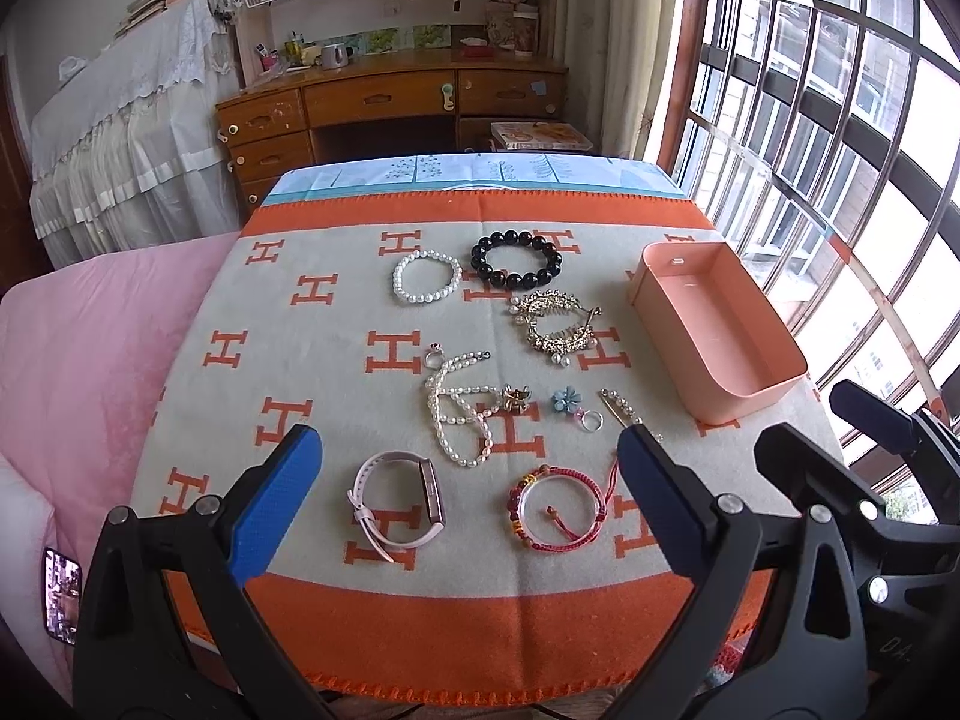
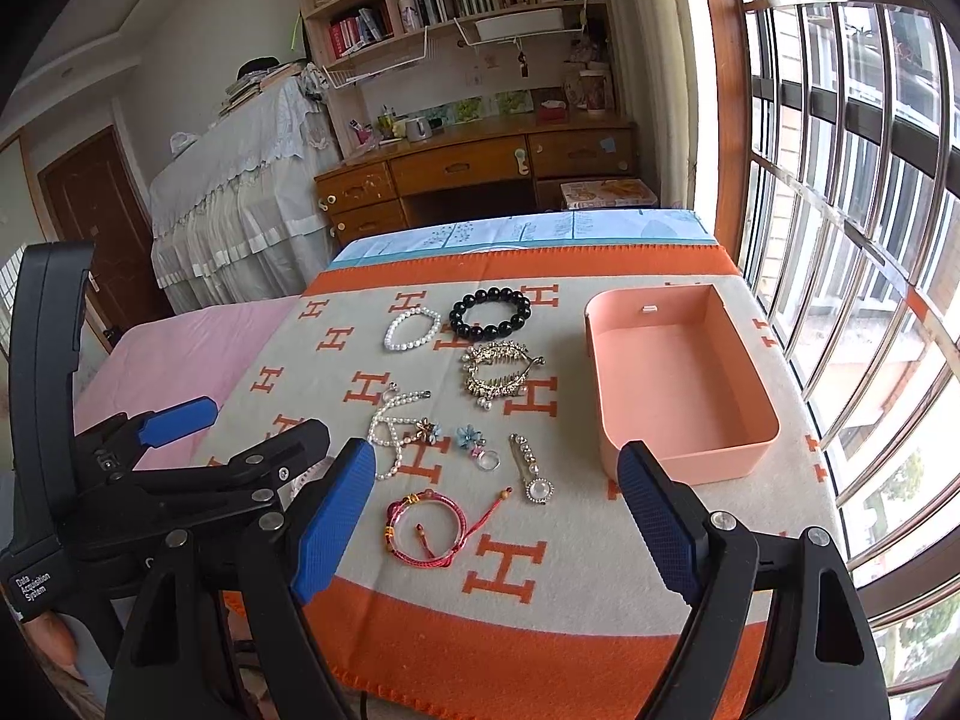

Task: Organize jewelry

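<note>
Jewelry is all loose on the H-pattern blanket [image 1: 288,360]; the pink tray [image 1: 774,384] is empty, so nothing is sorted yet. Tray = landmark.

Nearest the tray: the gold rhinestone hair comb [image 1: 555,324], just left of its long wall. Stiff, spiky, light. I'd pinch across the metal spine, not the dangling pearls.

Left of the tray's near corner: a rhinestone hair pin [image 2: 531,468], thin and flat on the cloth, hard to get under; it's likely to slide. Next to it sits a blue flower charm [image 2: 468,438] with a ring, tiny and fiddly.

Further left of the tray: the black bead bracelet [image 1: 516,261] looks heaviest, with round, slick beads; I'd grip across one side of the loop. White pearl bracelet [image 1: 427,276] beside it, same approach. The pearl necklace [image 1: 459,414] is limp, will drape and may snag the small gold clip [image 1: 515,399] touching it.

Nearest me, left of the tray: red cord bracelet [image 2: 426,531], soft with an easy pinch on the cord. Pink smartwatch [image 1: 399,495] has a springy strap, so I'd take the body.

My left gripper [image 1: 468,480] is spread wide above the watch and cord bracelet, holding nothing. My right gripper [image 2: 498,480] is likewise apart and empty.
</note>
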{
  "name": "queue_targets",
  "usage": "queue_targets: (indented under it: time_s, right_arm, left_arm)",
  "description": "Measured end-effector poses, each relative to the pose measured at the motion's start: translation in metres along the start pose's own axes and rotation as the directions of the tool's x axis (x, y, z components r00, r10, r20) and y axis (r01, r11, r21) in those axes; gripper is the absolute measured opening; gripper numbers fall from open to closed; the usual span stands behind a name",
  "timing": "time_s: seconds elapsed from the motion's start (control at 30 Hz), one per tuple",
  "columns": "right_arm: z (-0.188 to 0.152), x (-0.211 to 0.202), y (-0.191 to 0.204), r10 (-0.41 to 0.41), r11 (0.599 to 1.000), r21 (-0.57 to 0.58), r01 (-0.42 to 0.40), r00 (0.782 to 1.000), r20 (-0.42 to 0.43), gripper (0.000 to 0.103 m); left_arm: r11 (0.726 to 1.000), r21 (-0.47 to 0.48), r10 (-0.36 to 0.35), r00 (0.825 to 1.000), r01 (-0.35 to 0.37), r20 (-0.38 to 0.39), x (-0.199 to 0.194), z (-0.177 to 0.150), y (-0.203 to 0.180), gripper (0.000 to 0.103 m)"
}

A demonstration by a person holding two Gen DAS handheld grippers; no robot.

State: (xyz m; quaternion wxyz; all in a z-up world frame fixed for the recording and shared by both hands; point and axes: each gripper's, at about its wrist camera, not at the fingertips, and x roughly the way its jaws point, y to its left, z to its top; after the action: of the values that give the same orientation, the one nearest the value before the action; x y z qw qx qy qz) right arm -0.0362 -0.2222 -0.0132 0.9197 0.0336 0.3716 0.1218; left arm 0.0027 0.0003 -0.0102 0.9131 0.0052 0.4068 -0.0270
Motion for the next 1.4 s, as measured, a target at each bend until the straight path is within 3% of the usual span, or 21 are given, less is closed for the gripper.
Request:
queue_targets:
  time_s: [1.2, 1.4]
  right_arm:
    - [-0.01, 0.021, 0.006, 0.019, 1.0, 0.012, -0.018, 0.997, -0.074, 0.084]
    - [-0.004, 0.037, 0.0, 0.036, 0.999, 0.042, -0.031, 0.993, -0.117, 0.08]
  left_arm:
    - [1.0, -0.021, 0.0, 0.999, -0.001, -0.042, 0.023, -0.002, 0.012, 0.098]
    - [0.996, -0.083, 0.034, 0.998, -0.038, -0.047, 0.035, 0.011, 0.043, 0.098]
